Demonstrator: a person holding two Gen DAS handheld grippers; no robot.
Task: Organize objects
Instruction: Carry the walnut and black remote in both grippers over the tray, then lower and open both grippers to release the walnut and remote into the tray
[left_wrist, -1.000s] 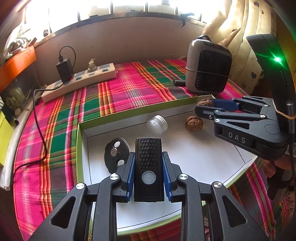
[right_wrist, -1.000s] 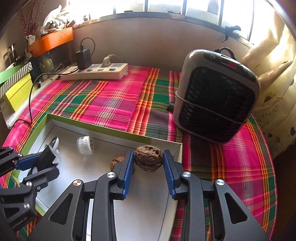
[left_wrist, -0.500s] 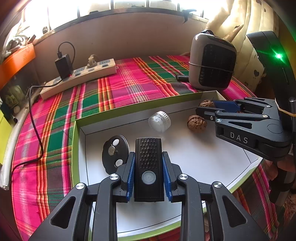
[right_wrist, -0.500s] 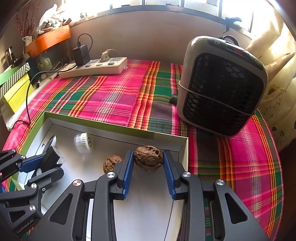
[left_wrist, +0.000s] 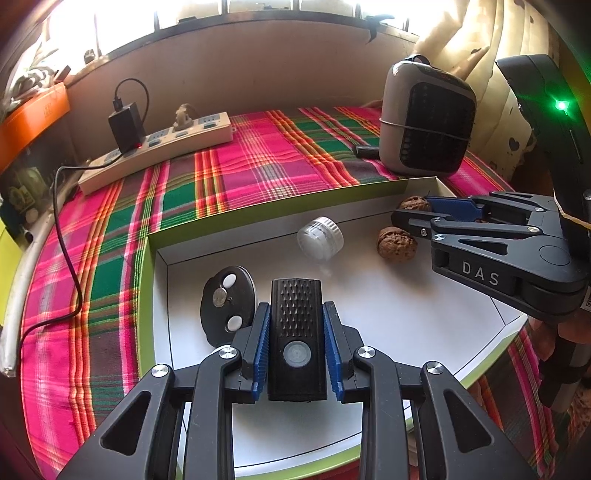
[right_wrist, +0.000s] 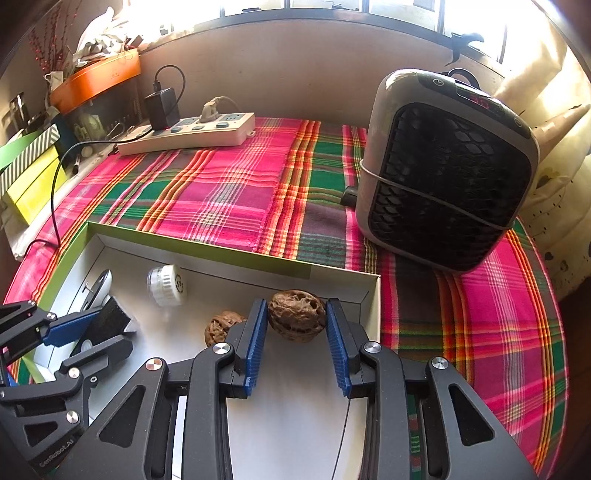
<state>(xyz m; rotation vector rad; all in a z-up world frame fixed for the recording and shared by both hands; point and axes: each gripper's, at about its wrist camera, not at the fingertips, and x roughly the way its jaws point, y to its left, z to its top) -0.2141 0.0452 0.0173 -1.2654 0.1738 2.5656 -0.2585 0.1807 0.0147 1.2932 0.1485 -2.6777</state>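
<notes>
A plaid cloth (right_wrist: 229, 192) covers the counter under a white tray (left_wrist: 388, 332). The left gripper (left_wrist: 297, 339) clamps a black remote (left_wrist: 297, 314); the right gripper (right_wrist: 297, 332), marked "DAS", clamps a walnut (right_wrist: 297, 314) over the tray's corner

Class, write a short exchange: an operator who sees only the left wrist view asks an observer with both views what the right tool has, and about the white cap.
Operator: My left tool grips the black remote. Does the right tool hold anything?
Observer: Yes. It is shut on a walnut, pinched between its blue pads, near the far right corner of the box.
Operator: The white cap looks blank to me. Any marking?
Observer: Its end face carries dark print, too small to read.
</notes>
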